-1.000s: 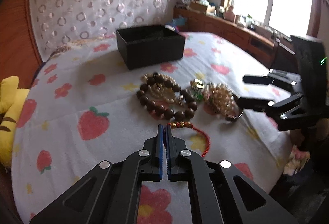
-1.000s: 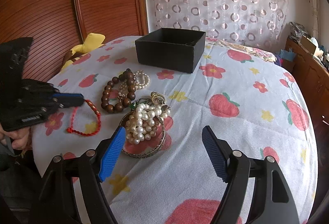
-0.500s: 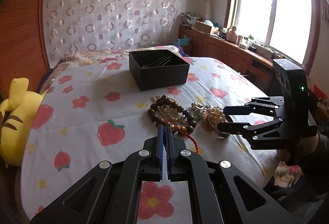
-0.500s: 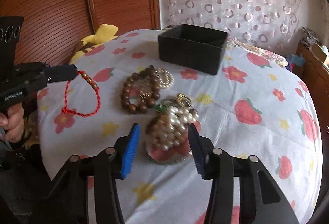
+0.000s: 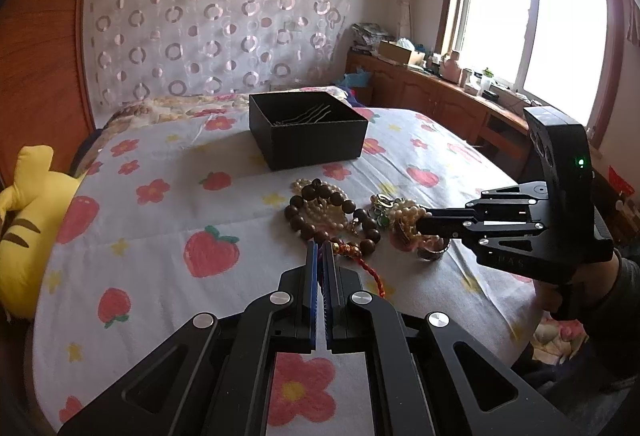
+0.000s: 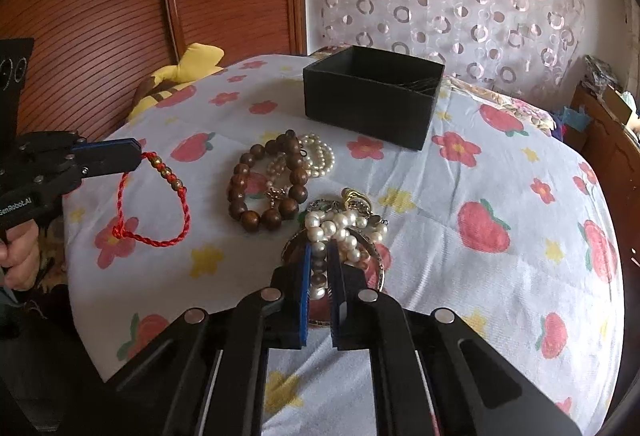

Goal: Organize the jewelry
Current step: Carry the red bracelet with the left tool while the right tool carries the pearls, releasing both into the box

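- While lifting, keep left hand-held gripper (image 5: 320, 256) closed on red cord bracelet (image 6: 160, 204).
- Keep right hand-held gripper (image 6: 319, 268) clamped on pearl strand (image 6: 336, 232); raise slowly toward black box (image 6: 372, 96).

A home bedroom; a bed (image 5: 168, 220) with strawberry-and-flower bedding, a wooden headboard (image 6: 120, 16), a yellow plush toy (image 5: 28, 228), patterned curtain (image 5: 216, 20), window (image 5: 532, 20) above cluttered wooden cabinets (image 5: 432, 96).
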